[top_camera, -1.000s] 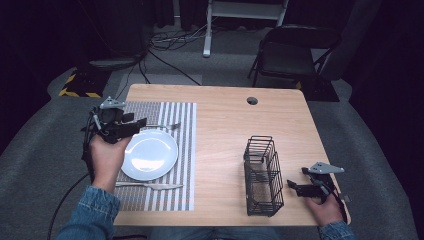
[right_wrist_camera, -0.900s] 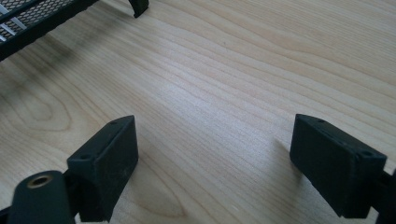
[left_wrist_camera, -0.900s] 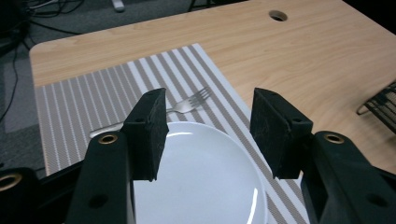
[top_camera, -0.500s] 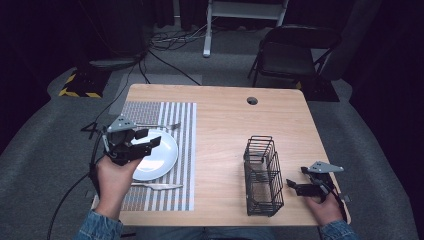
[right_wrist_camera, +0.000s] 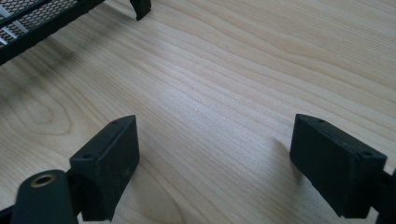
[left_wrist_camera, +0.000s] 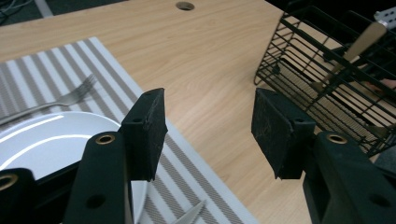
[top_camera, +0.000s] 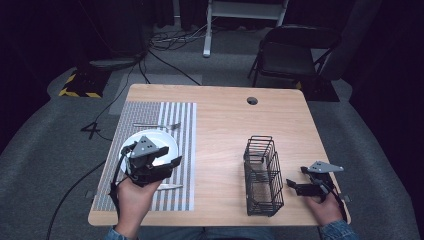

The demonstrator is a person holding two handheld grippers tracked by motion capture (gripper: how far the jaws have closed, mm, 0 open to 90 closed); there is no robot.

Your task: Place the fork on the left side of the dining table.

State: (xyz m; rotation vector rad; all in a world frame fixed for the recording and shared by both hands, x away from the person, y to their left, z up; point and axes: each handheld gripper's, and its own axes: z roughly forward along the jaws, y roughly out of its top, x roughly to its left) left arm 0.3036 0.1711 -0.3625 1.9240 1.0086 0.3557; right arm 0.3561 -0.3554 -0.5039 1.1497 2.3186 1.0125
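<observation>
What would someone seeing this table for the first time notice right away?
Probably the white plate on the striped placemat at the table's left, with the left tongs held open over its near edge. Next, the black wire basket standing right of centre on the wooden table, with the right tongs open beside it. A fork lies just beyond the plate.

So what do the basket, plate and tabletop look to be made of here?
Basket: thin black wire grid, likely coated metal. Plate: glossy white with bright highlights, probably glazed ceramic, possibly plastic. Tabletop: pale wood grain, matte; solid wood or laminate can't be told apart.
</observation>
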